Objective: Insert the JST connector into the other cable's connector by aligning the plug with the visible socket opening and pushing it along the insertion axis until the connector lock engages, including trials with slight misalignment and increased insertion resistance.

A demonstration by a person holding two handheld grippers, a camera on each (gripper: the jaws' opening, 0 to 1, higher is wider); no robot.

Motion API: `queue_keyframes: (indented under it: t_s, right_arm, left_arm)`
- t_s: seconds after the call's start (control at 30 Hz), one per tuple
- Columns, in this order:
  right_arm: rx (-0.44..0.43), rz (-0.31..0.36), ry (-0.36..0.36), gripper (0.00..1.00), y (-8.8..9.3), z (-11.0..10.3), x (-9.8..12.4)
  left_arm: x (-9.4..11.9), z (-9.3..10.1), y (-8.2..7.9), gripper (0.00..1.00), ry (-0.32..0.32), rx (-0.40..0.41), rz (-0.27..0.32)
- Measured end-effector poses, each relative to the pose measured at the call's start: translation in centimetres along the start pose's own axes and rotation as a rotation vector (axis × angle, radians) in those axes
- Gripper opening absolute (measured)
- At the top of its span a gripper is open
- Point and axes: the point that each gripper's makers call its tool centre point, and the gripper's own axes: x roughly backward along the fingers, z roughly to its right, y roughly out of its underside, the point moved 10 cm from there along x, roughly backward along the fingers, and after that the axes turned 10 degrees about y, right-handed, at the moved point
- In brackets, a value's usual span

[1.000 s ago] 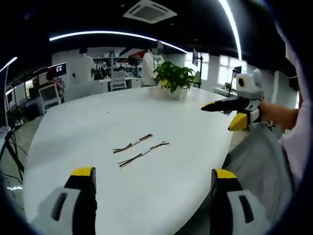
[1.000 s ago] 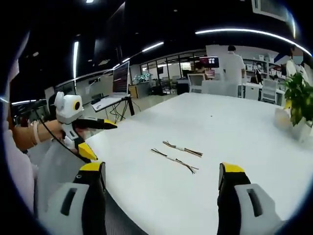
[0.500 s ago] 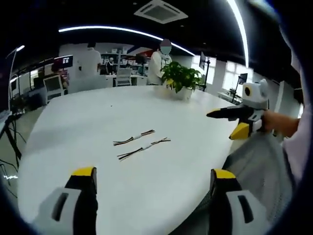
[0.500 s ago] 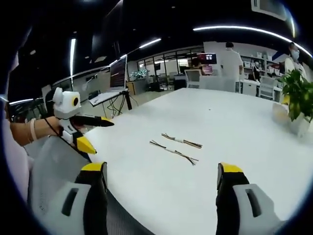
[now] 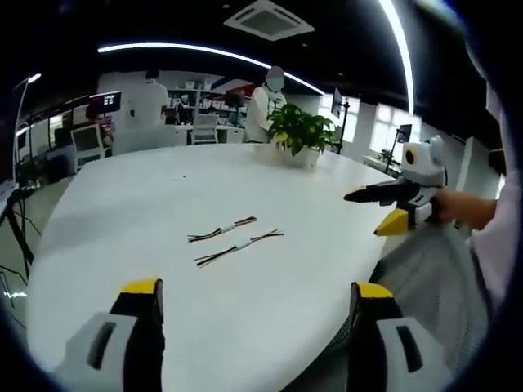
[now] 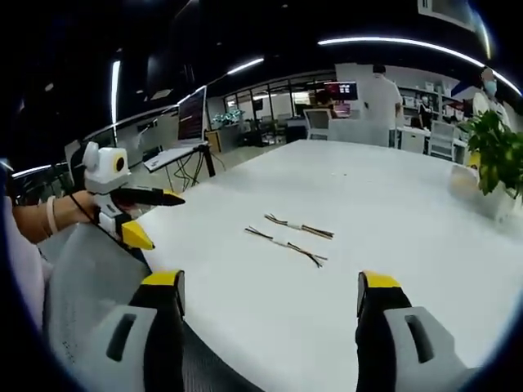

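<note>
The big white table [image 5: 245,310] has two little cables lying side by side near the middle of each view, the far cable [image 5: 221,229] and the near cable [image 5: 238,247], not joined yet. The left gripper [image 5: 255,339] and the right gripper [image 6: 270,327] both have jaws wide apart, holding nothing, low in the frame. I think nothing is done yet; picking up and plugging are left.

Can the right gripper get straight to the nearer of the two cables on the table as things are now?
Probably yes. The right gripper is open and empty, and only bare table lies between it and the nearer cable. The left gripper hovers off to the side.
</note>
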Motion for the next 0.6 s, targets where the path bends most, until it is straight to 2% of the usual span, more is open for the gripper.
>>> queue_keyframes:
  t_s: [0.17,0.3,0.6]
  right_arm:
    - [-0.001,0.013,0.006,0.85,-0.12,-0.04,0.12]
    - [0.0,0.015,0.019,0.85,-0.15,0.0,0.24]
    - [-0.002,0.025,0.035,0.85,-0.23,0.11,0.37]
  left_arm:
    - [0.19,0.02,-0.22,0.91,-0.003,0.008,0.026]
    - [0.56,-0.19,-0.42,0.88,-0.038,-0.012,0.044]
    - [0.66,-0.43,-0.29,0.87,-0.05,-0.017,0.039]
